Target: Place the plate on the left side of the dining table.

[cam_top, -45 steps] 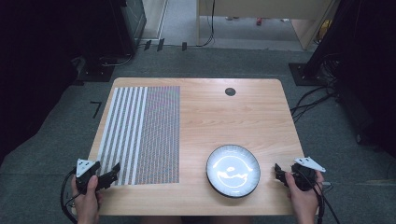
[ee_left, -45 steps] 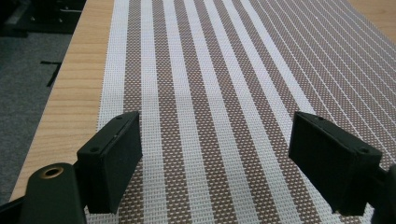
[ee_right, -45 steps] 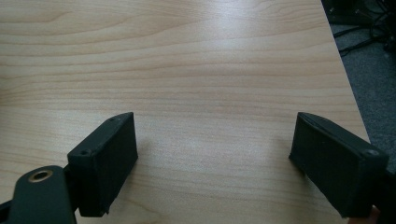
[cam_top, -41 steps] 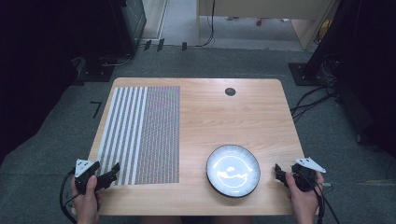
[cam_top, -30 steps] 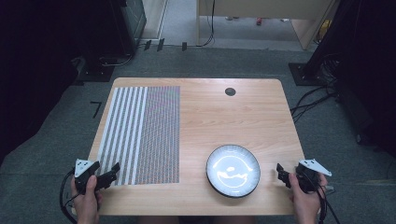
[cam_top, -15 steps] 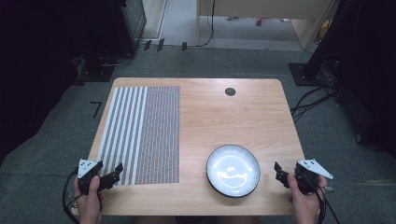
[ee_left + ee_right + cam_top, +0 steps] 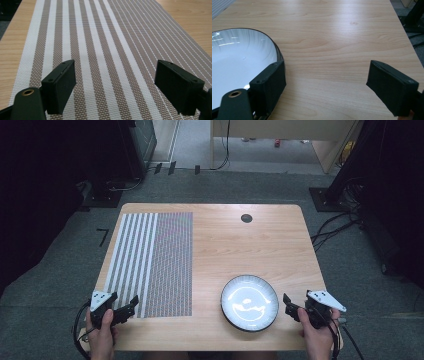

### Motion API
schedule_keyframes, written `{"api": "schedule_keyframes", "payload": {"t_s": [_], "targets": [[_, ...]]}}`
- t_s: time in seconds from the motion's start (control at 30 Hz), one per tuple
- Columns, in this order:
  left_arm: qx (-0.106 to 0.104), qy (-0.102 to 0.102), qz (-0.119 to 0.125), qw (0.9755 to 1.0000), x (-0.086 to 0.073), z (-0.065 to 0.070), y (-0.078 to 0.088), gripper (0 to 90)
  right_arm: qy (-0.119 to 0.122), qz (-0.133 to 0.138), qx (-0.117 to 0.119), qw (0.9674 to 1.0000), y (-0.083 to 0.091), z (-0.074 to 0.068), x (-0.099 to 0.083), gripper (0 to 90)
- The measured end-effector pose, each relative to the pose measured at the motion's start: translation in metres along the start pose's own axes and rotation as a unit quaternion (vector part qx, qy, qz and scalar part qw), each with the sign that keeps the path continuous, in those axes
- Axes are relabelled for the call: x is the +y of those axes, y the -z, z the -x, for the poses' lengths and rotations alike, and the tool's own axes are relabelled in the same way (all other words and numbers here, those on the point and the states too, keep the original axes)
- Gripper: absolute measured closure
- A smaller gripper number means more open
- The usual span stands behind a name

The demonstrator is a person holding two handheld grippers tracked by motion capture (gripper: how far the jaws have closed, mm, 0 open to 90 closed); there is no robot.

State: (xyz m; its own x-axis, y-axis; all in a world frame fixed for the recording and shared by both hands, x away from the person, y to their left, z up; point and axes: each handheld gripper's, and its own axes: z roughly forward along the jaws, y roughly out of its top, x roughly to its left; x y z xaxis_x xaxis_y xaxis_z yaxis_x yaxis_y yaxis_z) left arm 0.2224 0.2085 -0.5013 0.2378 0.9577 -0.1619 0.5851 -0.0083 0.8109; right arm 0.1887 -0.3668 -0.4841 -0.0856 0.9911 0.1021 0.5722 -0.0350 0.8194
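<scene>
the left tool is held with jaws spread over the near end of the striped mat, nothing gripped. the right tool is likewise spread, just beside the plate at its right rim. farther off, a dark round hole is seen in the worktop.

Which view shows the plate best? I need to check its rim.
The high view: the whole plate shows there, rim all round. The right gripper view catches just its near right part, behind the left jaw. The left gripper view faces the mat.
</scene>
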Motion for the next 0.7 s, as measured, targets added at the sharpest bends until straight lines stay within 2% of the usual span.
{"api": "schedule_keyframes", "payload": {"t_s": [0.07, 0.33, 0.7], "targets": [[-0.002, 0.000, -0.001, 1.0000, 0.000, 0.002, 0.000, 17.3, 0.002, 0.001, 0.007, 1.0000, 0.001, -0.004, 0.001, 15.0], [-0.016, 0.003, 0.000, 0.9999, 0.001, 0.011, 0.000, 17.4, -0.002, 0.006, 0.016, 0.9999, 0.004, -0.007, 0.002, 15.0], [-0.026, -0.014, -0.001, 0.9996, 0.001, 0.027, -0.001, 17.3, 0.001, 0.004, 0.030, 0.9996, 0.002, -0.019, 0.002, 15.0]]}}
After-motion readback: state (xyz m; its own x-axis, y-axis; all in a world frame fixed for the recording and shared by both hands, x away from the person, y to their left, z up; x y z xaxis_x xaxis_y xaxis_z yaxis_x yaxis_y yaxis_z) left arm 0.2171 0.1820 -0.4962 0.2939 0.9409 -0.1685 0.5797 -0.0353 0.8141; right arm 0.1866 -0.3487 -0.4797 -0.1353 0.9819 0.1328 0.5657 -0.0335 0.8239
